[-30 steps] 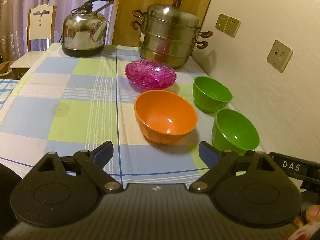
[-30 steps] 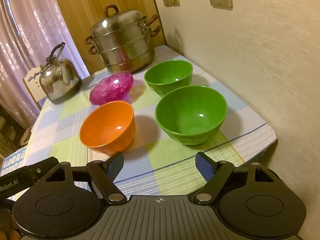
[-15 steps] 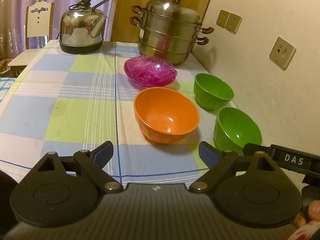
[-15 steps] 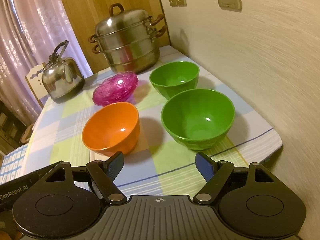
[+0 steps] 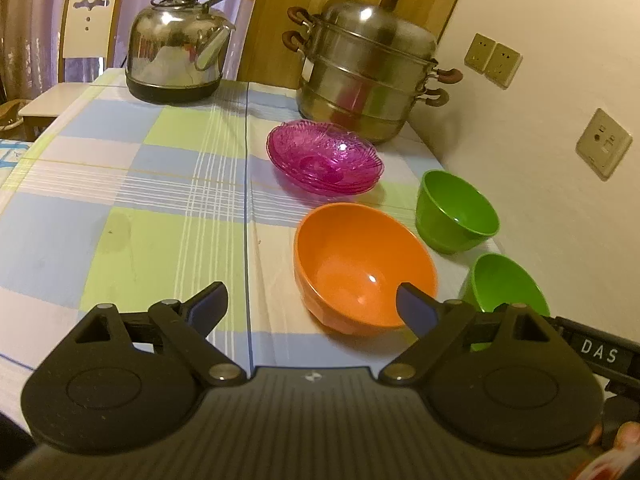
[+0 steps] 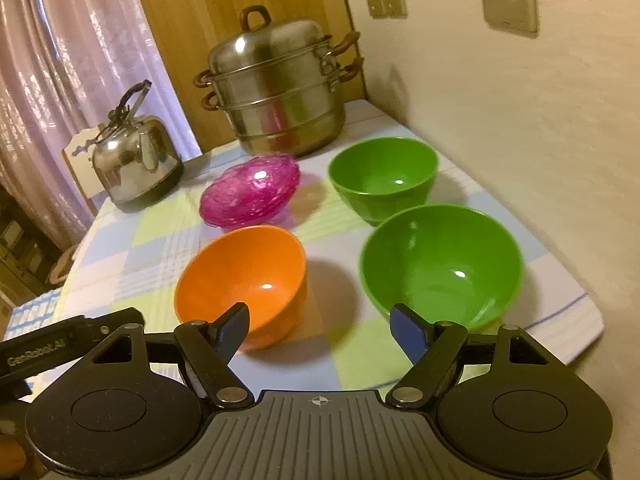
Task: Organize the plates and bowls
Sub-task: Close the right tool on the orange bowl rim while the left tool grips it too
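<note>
tablecloth (image 5: pixel 132 208) left half free, bowls (image 5: pixel 364 264) seemingly crowd right

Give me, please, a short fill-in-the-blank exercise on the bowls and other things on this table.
1. The number of green bowls on the checked tablecloth is ____.
2. The stack of pink glass plates stands just in front of the steel ____.
3. The bowl nearest the left gripper is coloured ____.
4. The right gripper holds ____.

Missing words: two; steamer pot; orange; nothing
</note>
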A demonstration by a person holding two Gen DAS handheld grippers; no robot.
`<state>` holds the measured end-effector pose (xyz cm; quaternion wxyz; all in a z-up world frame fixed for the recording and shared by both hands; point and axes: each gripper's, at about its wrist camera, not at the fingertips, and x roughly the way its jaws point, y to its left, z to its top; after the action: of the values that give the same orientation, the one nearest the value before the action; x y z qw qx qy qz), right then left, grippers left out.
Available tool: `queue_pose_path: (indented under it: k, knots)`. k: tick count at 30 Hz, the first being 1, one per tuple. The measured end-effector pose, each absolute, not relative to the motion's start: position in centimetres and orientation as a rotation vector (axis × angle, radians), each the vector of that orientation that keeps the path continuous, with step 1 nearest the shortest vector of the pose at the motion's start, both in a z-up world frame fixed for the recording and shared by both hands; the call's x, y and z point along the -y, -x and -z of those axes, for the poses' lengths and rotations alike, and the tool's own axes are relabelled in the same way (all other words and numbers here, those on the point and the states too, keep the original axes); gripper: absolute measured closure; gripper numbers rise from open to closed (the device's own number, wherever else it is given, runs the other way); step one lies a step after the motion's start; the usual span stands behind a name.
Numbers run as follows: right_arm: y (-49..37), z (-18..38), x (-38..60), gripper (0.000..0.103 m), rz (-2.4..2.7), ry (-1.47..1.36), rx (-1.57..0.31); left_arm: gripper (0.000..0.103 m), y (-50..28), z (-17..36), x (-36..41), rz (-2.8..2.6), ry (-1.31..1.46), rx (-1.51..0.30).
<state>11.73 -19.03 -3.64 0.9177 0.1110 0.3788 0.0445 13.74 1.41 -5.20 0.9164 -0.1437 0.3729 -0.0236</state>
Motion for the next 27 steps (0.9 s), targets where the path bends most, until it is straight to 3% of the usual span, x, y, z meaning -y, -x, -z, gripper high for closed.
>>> queue_pose_path:
  k: [7, 14, 19, 27]
  knots:
    - [-14.2, 5.3, 18.5, 0.037, -0.101, -0.247, -0.803, 0.036, -16.4, 6.9, -1.6, 0.057, 0.281, -0.786]
    - [-16.4, 7.5, 17.8, 0.051, -0.091, -0.229, -0.827, 0.048, -19.2, 8.6, -1.4, 0.072, 0.268, -0.797]
    - [-18.1, 8.7, 17.7, 0.059, -0.094, -0.234, -0.841, 0.065, -20.7, 9.6, -1.2, 0.074, 0.247, -0.811]
    - [-19.8, 9.8, 17.1, 0.071, -0.108, -0.241, -0.864, 0.079, -21.8, 10.6, -1.5, 0.077, 0.244, -0.815]
